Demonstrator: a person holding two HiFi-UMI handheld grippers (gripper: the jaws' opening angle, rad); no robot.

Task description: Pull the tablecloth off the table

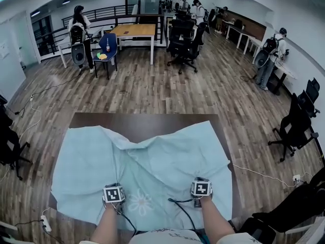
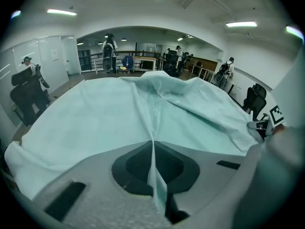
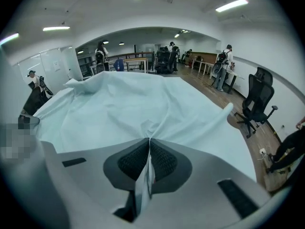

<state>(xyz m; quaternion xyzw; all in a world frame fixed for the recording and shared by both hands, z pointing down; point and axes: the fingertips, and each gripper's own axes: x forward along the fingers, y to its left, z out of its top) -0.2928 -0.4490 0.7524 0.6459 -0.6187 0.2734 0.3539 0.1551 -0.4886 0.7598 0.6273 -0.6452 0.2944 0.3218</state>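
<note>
A pale blue tablecloth (image 1: pixel 147 161) lies rumpled over the near part of a dark brown table (image 1: pixel 142 120), its far edge drawn back so bare wood shows. My left gripper (image 1: pixel 114 188) is shut on a pinch of the cloth near the front edge; a thin fold of tablecloth (image 2: pixel 153 156) runs between its closed jaws. My right gripper (image 1: pixel 201 182) is likewise shut on the cloth, with a fold of tablecloth (image 3: pixel 147 168) clamped between its pads. Both grippers sit side by side at the near edge.
Black office chairs stand at the right (image 1: pixel 294 126) and far left (image 1: pixel 10 146). A white cable and power strip (image 1: pixel 44 222) lie on the wooden floor. Several people stand at the back near a wooden table (image 1: pixel 134 32) and chairs (image 1: pixel 183 42).
</note>
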